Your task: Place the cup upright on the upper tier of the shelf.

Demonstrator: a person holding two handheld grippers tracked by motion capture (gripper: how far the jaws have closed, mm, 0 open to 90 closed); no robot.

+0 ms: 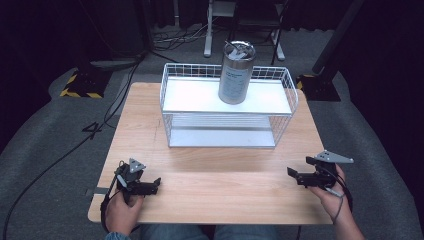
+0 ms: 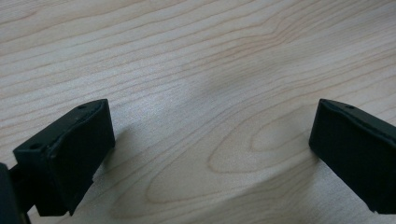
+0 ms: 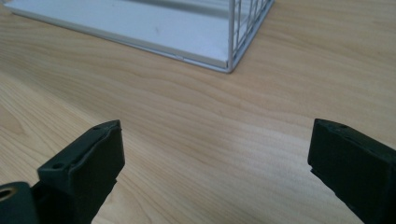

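A steel tumbler (image 1: pixel 236 72) with a lid stands upright on the top shelf of a white wire rack (image 1: pixel 227 106) at the back middle of the wooden table (image 1: pixel 210 185). My left gripper (image 1: pixel 156 184) rests low over the table's front left, open, with bare wood between its jaws (image 2: pixel 210 140). Over the front right hovers my right gripper (image 1: pixel 291 174), also open; its own view looks toward the rack's lower shelf corner (image 3: pixel 219 58). Both grippers are well in front of the rack.
Grey carpet surrounds the table, with black cables (image 1: pixel 60 155) trailing at the left. Stand bases (image 1: pixel 82 82) and white metal legs (image 1: pixel 207 30) sit behind the table. Bare wood spans the table's front between the two grippers.
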